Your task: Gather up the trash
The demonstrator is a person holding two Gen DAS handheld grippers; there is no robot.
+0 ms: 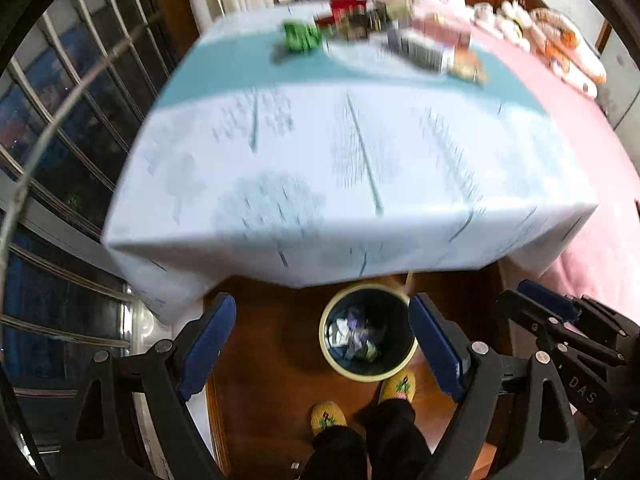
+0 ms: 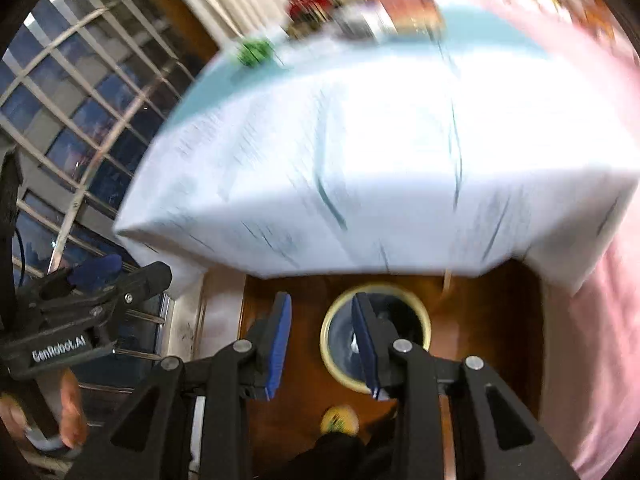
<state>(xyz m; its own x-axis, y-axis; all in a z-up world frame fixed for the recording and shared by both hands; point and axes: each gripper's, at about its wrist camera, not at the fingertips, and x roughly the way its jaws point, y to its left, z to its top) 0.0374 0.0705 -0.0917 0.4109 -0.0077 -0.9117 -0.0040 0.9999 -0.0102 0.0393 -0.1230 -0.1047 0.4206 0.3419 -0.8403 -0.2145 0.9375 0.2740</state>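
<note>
Over the bin, both grippers empty and pointing steeply down.

Left gripper [image 1: 322, 344] has its jaws spread wide with nothing in them, and the right gripper [image 2: 322, 346] sits part-open, also gripping nothing. Directly under both is the trash bin [image 1: 404, 366] on the wooden floor, already holding crumpled scraps, parked right at the tabletop's near edge, probably so drops are short. Leftover trash [image 1: 384, 36] is piled at the far side of the tabletop [image 1: 340, 168], near a green wad [image 1: 302, 38], all well apart from the grippers. Everything's pretty blurry, so individual pieces are hard to call. Next grab likely means reaching across the cloth.
</note>
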